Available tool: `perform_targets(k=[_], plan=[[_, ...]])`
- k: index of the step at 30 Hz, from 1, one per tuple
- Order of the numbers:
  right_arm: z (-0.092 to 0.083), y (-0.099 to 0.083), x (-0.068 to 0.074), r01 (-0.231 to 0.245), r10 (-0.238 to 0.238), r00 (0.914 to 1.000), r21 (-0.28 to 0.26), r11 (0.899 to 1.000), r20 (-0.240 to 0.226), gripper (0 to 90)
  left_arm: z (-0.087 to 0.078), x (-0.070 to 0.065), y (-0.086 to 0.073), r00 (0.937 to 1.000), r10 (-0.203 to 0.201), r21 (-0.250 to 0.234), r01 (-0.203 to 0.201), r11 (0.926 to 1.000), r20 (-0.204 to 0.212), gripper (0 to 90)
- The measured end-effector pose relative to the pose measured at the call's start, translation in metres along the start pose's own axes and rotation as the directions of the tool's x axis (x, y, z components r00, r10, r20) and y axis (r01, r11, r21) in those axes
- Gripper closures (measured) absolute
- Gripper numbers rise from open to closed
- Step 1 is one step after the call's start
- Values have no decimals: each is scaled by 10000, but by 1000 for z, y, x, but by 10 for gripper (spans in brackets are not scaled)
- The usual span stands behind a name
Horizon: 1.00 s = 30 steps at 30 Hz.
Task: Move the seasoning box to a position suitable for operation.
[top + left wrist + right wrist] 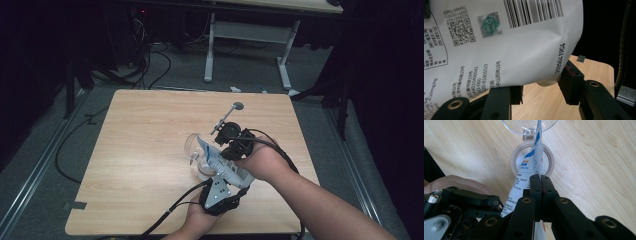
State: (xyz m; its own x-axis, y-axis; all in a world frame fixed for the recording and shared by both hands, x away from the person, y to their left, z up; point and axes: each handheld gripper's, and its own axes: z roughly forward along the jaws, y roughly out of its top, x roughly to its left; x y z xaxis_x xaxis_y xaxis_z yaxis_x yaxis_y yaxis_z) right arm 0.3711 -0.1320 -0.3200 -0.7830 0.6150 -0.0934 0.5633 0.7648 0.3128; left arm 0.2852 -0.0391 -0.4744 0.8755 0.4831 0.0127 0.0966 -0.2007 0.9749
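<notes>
While both tongs hold the pouch (223,165) | long axis near-right to far-left, over jar (197,150) | right gripper (540,185) pinches its edge | left gripper (541,87) clasps its bottom.

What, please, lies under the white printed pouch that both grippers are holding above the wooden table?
Under the white printed pouch a beige ring of tape lies flat on the wooden table. The pouch covers part of the ring's middle, so what is inside there cannot be seen.
</notes>
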Motion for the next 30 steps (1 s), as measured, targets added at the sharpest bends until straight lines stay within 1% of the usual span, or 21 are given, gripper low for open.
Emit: perform_targets(k=[13,14,30], plan=[[-2,0,1,-9,8,10000,-102,9999,-18,899,-1,0,1,10000,-5,-64,5,10000,23,589],[-2,0,1,-7,7,10000,-100,9999,-17,900,-1,0,1,10000,-59,-111,60,9999,29,589],[-1,1,1,3,-3,10000,-75,10000,-7,899,-1,-1,1,10000,-64,-135,64,9999,36,589]])
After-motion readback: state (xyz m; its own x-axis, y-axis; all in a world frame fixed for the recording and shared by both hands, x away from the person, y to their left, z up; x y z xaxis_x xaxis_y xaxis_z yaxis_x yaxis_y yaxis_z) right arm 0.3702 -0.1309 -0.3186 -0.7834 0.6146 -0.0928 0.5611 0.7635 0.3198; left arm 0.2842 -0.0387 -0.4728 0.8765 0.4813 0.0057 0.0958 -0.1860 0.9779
